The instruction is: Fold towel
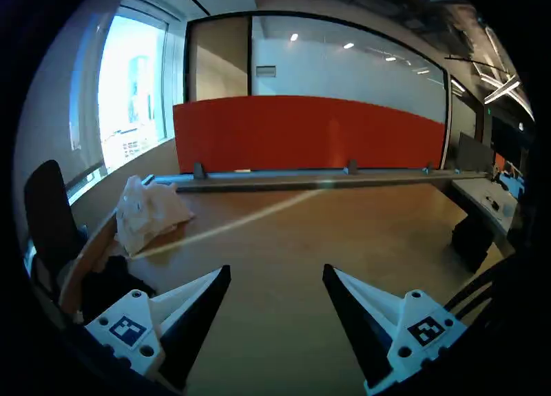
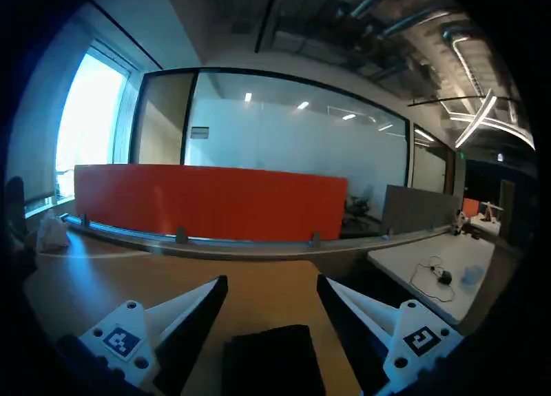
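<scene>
White towel [image 1: 147, 213] crumpled (on table [image 1: 310, 244]), left claw [image 1: 276, 268] wide, right claw [image 2: 271, 278] wide

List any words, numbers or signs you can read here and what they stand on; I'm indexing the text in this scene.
No text here can be read.
Small plaque on the glass wall: too small and blurred to read.
The black-and-white squares on the left gripper and the right gripper: coded patterns, no letters or numbers.
</scene>
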A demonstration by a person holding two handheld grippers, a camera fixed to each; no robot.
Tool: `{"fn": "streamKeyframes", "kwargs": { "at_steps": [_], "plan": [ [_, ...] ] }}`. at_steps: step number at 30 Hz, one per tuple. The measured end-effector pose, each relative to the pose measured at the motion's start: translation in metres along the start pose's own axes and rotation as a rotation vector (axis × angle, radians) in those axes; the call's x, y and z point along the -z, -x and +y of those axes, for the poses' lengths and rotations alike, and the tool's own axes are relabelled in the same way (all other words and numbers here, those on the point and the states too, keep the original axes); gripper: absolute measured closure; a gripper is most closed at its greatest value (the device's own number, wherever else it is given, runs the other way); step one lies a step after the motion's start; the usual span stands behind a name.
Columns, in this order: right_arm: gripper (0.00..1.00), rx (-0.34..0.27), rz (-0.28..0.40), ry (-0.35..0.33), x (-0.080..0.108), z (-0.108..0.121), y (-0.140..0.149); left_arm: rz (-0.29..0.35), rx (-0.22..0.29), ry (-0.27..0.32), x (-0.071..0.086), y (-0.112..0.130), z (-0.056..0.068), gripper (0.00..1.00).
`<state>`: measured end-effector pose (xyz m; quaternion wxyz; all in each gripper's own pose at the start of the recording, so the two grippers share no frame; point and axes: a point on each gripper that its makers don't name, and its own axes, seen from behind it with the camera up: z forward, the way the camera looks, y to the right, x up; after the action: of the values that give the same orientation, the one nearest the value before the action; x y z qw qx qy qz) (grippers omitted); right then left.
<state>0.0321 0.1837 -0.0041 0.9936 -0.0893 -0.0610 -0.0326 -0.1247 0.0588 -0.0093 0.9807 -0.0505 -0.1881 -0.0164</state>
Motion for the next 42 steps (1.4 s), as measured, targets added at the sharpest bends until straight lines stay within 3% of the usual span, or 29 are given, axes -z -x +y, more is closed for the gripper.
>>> {"fn": "streamKeyframes", "kwargs": {
  "at_steps": [6,9,18,33,42],
  "plan": [
    [0.00,0.011,0.000,-0.017,0.000,-0.011,-0.004,0.223,0.010,-0.066,0.004,-0.064,-0.022,0.00],
    [0.00,0.016,0.006,-0.024,0.000,-0.015,-0.008,0.269,0.004,-0.071,0.006,-0.079,-0.025,0.00],
    [0.00,0.009,0.044,-0.059,0.003,-0.041,-0.032,0.284,-0.006,-0.070,0.005,-0.087,-0.029,0.01],
    [0.00,0.016,0.098,-0.150,0.014,-0.133,-0.074,0.293,0.021,-0.064,0.004,-0.096,-0.033,0.00],
    [0.00,-0.012,0.103,-0.172,0.018,-0.178,-0.085,0.298,0.033,-0.057,0.007,-0.093,-0.032,0.00]
  ]
}}
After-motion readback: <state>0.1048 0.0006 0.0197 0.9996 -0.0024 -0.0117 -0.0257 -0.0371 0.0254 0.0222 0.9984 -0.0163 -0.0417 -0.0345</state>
